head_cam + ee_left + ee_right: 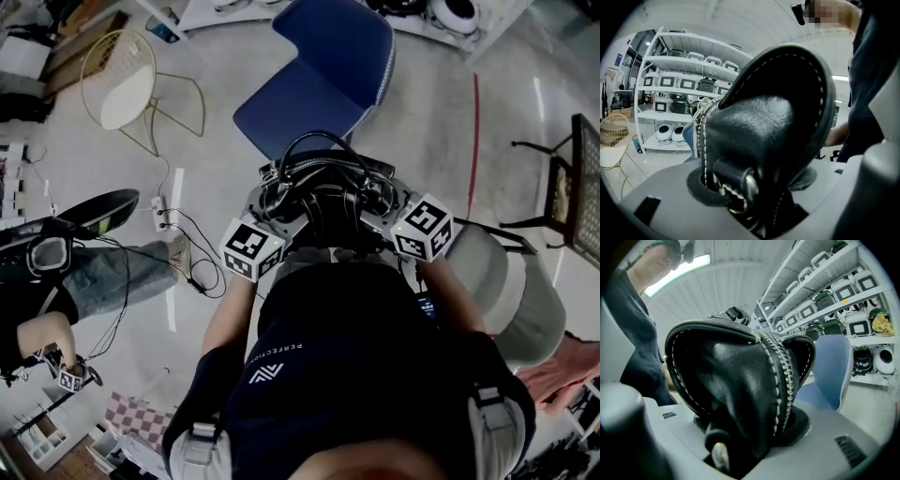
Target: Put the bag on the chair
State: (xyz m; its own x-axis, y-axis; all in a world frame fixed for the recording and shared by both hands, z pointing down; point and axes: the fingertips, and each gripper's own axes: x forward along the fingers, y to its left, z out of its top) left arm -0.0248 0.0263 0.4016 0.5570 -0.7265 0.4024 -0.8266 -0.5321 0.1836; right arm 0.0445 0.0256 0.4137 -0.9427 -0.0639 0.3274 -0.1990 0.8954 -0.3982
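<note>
You hold the black leather bag (323, 187) in front of your chest, carried between both grippers and clear of the floor (441, 103). Its handles (319, 148) arch over the top.

Your left gripper (274, 204) is clamped on one end of it. In the left gripper view the bag (778, 122) fills the space between the jaws. Its white-stitched edge and a strap loop with a metal ring (749, 183) sit low in the gripper (750, 206).

Your right gripper (392, 202) is clamped on the other end. In the right gripper view the bag (736, 376) bulges up out of the gripper (740, 451), with the zipper (780, 380) running up its middle. Both pairs of jaws stand fairly wide, spread by the bag's bulk.

The blue chair (323, 80) stands just ahead of you with its seat turned toward you. The bag is held in the air near the seat's front edge and is not resting on it. The same chair shows to the right of the bag in the right gripper view (829, 366).

Shelves (689, 84) loaded with appliances stand behind it. A wire chair (127, 80) with a white seat stands further left. A seated person (84, 281) is at your left, and a grey chair (511, 281) is close by your right elbow.
</note>
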